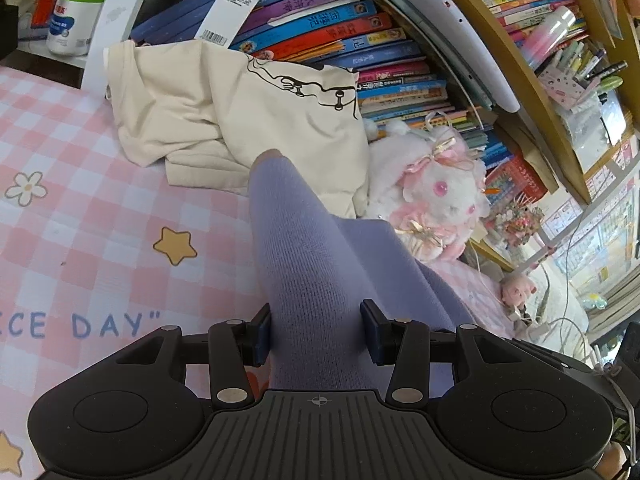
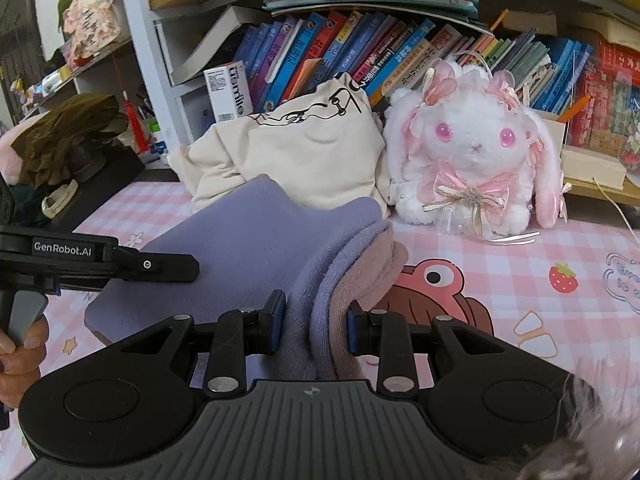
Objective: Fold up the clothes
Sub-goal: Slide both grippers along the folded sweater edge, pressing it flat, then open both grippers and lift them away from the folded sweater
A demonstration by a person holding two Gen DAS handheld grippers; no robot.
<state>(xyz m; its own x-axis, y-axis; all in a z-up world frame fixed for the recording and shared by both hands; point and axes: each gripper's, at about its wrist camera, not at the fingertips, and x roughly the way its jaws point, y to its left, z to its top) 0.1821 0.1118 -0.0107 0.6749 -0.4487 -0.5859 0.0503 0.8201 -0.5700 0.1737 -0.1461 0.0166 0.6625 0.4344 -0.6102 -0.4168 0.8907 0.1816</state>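
A folded purple knit garment (image 1: 296,240) with a pink inner layer (image 2: 372,268) lies on the pink checked sheet (image 1: 80,220). My left gripper (image 1: 316,332) is shut on one thick folded end of it, the cloth filling the gap between the pads. My right gripper (image 2: 316,320) is shut on the other bunched end, purple and pink layers squeezed together. The left gripper (image 2: 100,260) also shows at the left of the right wrist view, held by a hand (image 2: 20,352). A crumpled cream garment (image 1: 224,112) with a black line drawing lies just beyond the purple one (image 2: 240,240).
A white and pink plush rabbit (image 2: 472,152) sits to the right of the cream garment (image 2: 304,152). Rows of books (image 2: 340,40) fill the shelf right behind. A dark bundle (image 2: 68,136) rests at the far left; cables (image 1: 560,320) trail at the right.
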